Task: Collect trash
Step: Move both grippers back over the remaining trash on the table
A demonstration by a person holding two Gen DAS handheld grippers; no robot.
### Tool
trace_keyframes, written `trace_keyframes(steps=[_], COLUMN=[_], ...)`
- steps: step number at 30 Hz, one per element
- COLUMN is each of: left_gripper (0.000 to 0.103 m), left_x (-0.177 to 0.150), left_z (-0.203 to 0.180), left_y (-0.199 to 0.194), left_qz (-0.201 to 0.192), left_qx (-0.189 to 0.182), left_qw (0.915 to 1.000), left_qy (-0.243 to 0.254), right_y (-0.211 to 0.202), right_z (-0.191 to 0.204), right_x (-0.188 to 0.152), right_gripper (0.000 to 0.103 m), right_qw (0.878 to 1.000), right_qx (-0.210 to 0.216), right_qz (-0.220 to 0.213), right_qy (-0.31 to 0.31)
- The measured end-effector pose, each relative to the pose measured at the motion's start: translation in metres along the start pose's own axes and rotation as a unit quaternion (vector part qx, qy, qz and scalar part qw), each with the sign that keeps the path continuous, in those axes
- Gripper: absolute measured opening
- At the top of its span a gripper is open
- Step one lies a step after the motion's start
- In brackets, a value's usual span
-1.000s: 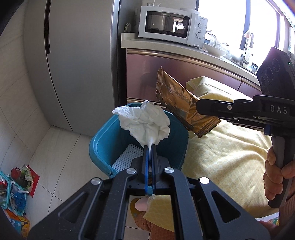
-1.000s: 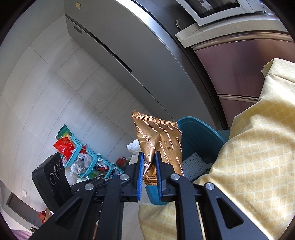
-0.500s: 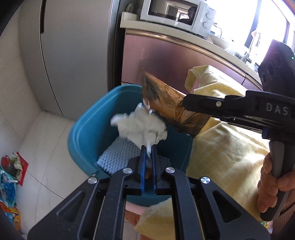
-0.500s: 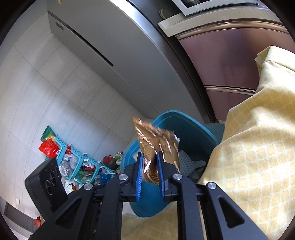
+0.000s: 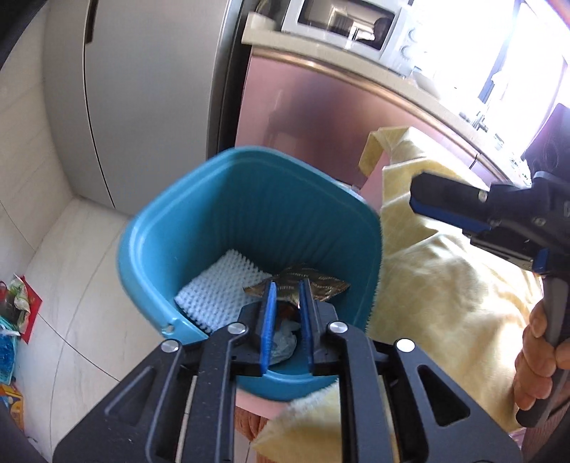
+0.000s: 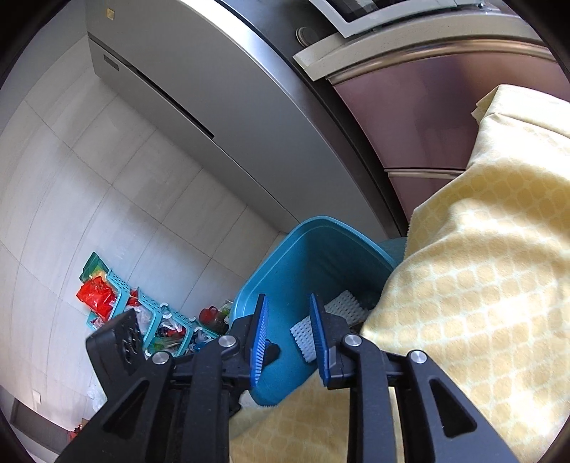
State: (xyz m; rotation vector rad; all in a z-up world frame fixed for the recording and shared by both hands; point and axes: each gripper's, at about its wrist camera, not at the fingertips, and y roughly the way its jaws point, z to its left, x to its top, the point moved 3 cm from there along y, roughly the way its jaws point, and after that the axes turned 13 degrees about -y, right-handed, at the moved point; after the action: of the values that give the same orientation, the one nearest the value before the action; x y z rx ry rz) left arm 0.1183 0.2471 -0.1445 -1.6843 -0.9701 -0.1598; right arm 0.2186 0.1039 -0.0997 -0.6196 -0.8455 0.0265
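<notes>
A big grey fridge [image 5: 142,107] stands at the back, with a pinkish cabinet [image 5: 302,117] beside it. Only the left view shows the white microwave [image 5: 349,25] clearly on the counter above. Only the right view shows the light blue baskets [image 6: 149,313] full of colourful stuff on the floor by the wall.

A yellow cloth [image 5: 438,285] covers the table on the right side. Its edge lies just beside the blue bin [image 5: 213,199], which stands between the cloth and the fridge.

The left view looks straight down into the bin. At the bottom lie a white bumpy mat [image 5: 221,295], a brown shiny wrapper [image 5: 320,283] and a crumpled white tissue [image 5: 283,342]. The wrapper lies partly on the mat, and the tissue sits near the bin's close wall. The right view shows only the mat [image 6: 335,317] inside the bin [image 6: 295,260]; the cloth [image 6: 481,285] hides the rest.

The left gripper [image 5: 286,327] hangs over the bin's near rim. Its blue fingers [image 5: 268,327] are a little apart and hold nothing. The right gripper [image 6: 288,331] is spread wider and is empty too. The left view shows it from the side [image 5: 473,220], above the cloth, with a hand [image 5: 538,356] around its handle.
</notes>
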Motion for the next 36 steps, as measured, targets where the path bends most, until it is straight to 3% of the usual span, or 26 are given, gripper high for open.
trace_keyframes(steps=[7, 13, 25, 31, 36], left_gripper=[0.023, 0.03, 0.033, 0.033, 0.037], left_x=[0.001, -0.009, -0.053, -0.08, -0.109], left_z=[-0.032, -0.085, -0.213, -0.274, -0.319], left_y=[-0.048, -0.072, -0.069, -0.051, -0.04], left_qz=[-0.049, -0.061, -0.014, 0.021, 0.059], left_qx=[-0.029, -0.093, -0.188, -0.225, -0.253], left_qw=[0.9972, 0.9888, 0.9611, 0.9428, 0.9254], left_qy=[0.048, 0.1, 0.202, 0.245, 0.276], right_y=[-0.049, -0.106, -0.234, -0.293, -0.33], right_z=[0.01, 0.011, -0.051, -0.1, -0.133], right_x=[-0.004, -0.014, -0.065, -0.099, -0.124], right_gripper=[0.035, 0.04, 0.043, 0.046, 0.047], right_qw=[0.998, 0.993, 0.971, 0.946, 0.929], right_qx=[-0.014, -0.055, -0.195, -0.282, -0.32], right_qz=[-0.027, -0.067, -0.136, -0.154, -0.173], right_qy=[-0.046, -0.077, -0.026, 0.029, 0.072])
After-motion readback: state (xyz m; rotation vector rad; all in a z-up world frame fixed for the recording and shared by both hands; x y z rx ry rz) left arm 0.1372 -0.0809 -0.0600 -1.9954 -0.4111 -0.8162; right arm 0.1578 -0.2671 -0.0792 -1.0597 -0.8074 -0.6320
